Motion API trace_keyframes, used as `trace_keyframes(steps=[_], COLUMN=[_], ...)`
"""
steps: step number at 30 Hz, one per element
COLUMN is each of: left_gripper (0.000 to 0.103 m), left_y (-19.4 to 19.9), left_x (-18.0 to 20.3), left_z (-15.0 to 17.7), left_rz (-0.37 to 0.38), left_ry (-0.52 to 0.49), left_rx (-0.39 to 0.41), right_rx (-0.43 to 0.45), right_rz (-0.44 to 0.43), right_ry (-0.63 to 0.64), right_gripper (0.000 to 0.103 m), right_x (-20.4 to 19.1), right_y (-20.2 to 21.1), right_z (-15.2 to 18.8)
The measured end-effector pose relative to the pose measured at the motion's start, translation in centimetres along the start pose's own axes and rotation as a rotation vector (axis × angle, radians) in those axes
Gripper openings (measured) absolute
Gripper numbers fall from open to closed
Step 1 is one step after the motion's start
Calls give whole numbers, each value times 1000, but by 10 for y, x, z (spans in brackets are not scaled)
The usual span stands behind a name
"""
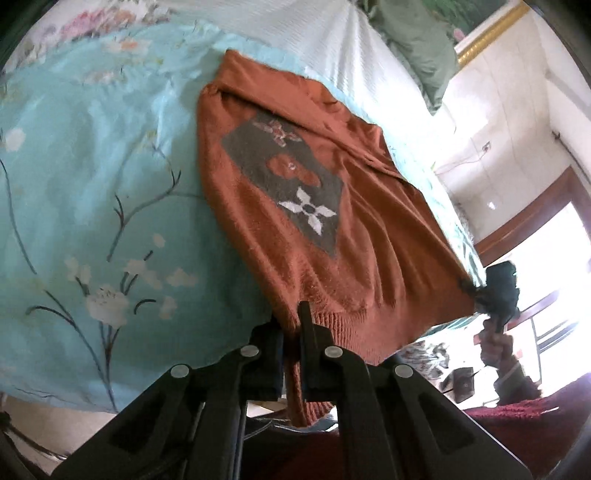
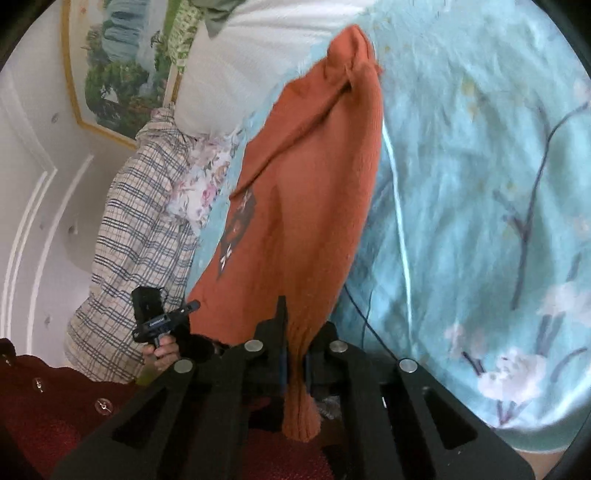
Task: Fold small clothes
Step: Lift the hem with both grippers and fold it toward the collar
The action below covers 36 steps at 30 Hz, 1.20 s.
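Note:
A small rust-orange knitted sweater (image 1: 295,206) with a grey patch and a white flower lies stretched on a light blue floral bedspread (image 1: 92,184). My left gripper (image 1: 291,332) is shut on one corner of its ribbed hem. My right gripper (image 2: 293,332) is shut on the other hem corner; the sweater (image 2: 306,177) runs away from it up the bed. The right gripper also shows in the left wrist view (image 1: 496,291) at the far right, and the left gripper in the right wrist view (image 2: 159,317) at lower left. The hem is lifted taut between them.
A white ribbed sheet (image 1: 314,33) and a green pillow (image 1: 417,40) lie at the head of the bed. A plaid cloth (image 2: 136,240) and a flowered pillow (image 2: 207,181) sit beside the bed's edge. A dark red garment (image 2: 55,398) is near me.

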<state>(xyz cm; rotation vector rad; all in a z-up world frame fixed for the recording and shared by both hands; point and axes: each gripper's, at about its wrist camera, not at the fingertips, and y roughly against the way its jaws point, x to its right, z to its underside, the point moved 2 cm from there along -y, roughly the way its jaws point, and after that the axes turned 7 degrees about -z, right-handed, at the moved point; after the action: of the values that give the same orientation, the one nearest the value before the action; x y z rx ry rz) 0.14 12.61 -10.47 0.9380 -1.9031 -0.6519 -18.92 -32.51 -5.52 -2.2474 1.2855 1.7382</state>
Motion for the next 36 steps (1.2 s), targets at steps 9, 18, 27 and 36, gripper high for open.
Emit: trace_keyframes(steps=[9, 18, 27, 36], left_gripper=[34, 3, 3, 4], left_y=[-38, 11, 48, 58], left_x=[6, 13, 21, 45], left_z=[7, 10, -19, -100], left_rz=[-4, 20, 125, 142], left_ry=[-3, -22, 38, -8], left_rx=[-128, 73, 224, 359], right_rx=[-32, 75, 143, 283], right_rz=[21, -143, -253, -219], right_ry=[32, 24, 69, 149], right_gripper=[13, 8, 8, 8], right_x=[-5, -18, -47, -71], right_y=[-9, 21, 24, 19], right_z=[4, 13, -23, -139])
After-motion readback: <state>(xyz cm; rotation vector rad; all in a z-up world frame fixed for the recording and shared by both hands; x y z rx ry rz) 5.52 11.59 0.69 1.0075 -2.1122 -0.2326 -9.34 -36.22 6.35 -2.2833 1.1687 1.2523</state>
